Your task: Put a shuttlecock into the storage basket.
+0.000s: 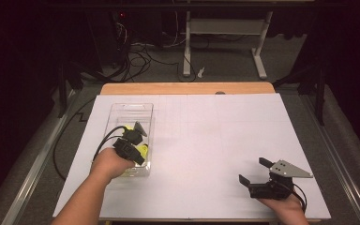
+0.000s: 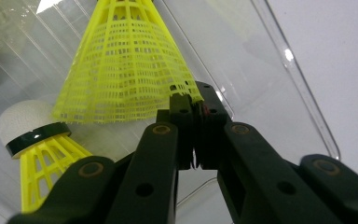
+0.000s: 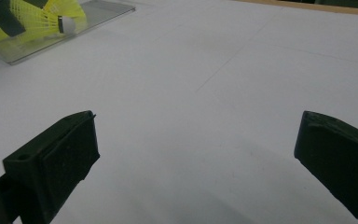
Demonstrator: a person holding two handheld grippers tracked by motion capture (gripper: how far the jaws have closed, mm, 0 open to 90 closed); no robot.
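My left claw point(image 2: 193, 105) is pinched tight on the skirt rim of the yellow shuttlecock point(image 2: 126, 60) inside the clear box point(image 1: 143, 110), at nine o'clock on the tabletop point(image 1: 206, 140). I'd lift straight up, slowly (thin mesh slips), clearing the second shuttlecock point(image 2: 35, 140). Right claw point(image 1: 255, 169) waits wide and empty at five o'clock.

The left gripper point(image 2: 193, 109) has its jaws pinched together on the skirt edge of a yellow shuttlecock point(image 2: 121, 65) at twelve o'clock. A second shuttlecock point(image 2: 35, 144), white cork with black band, lies at eight o'clock. Both sit inside a clear box point(image 2: 303, 102) on white paper point(image 2: 340, 56).
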